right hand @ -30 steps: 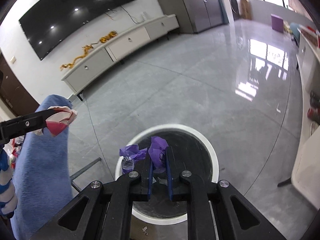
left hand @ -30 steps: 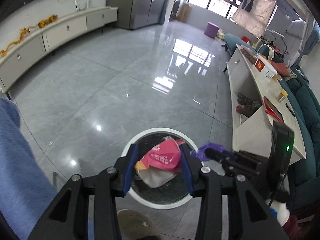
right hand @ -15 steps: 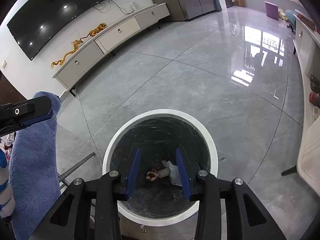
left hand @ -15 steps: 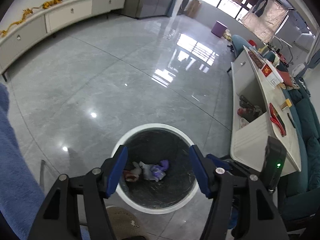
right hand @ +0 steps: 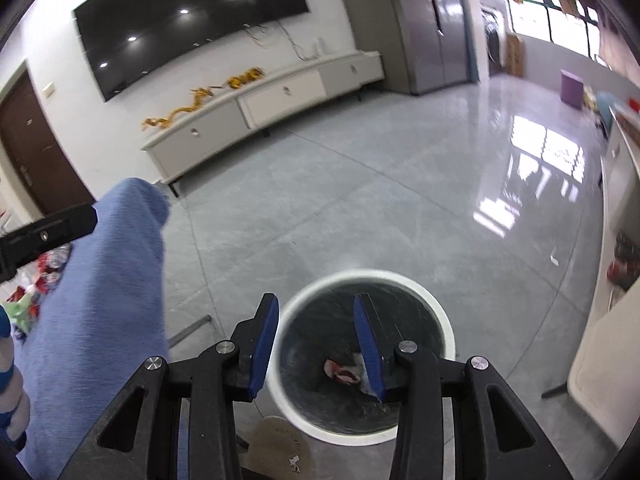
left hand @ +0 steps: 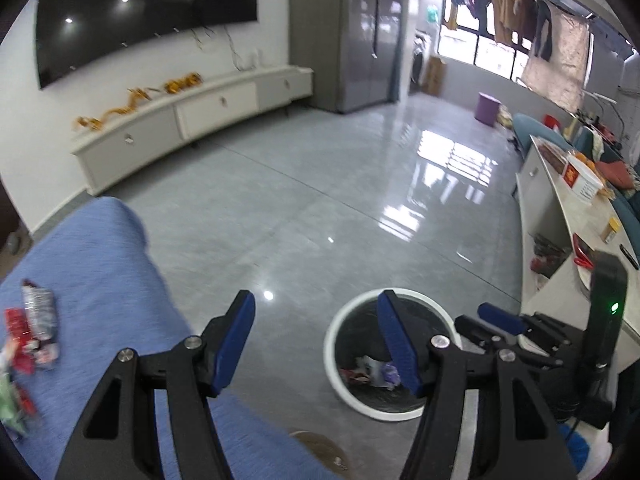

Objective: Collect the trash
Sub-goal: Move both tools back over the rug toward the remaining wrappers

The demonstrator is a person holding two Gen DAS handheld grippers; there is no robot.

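Wall television (right hand: 188, 20), cabinet (right hand: 272, 100), perhaps fridge (left hand: 352, 32)

Both tongs now empty and parted, red bag and purple scrap dropped into bin (right hand: 442, 330), both raised above it

My left claw (left hand: 316, 336) has black skeletal arms with triangular cut-outs, silver screws at the pivots and blue pads (left hand: 234, 344). My right claw (right hand: 316, 340) is built the same, with a black upright housing that shows a small green light.
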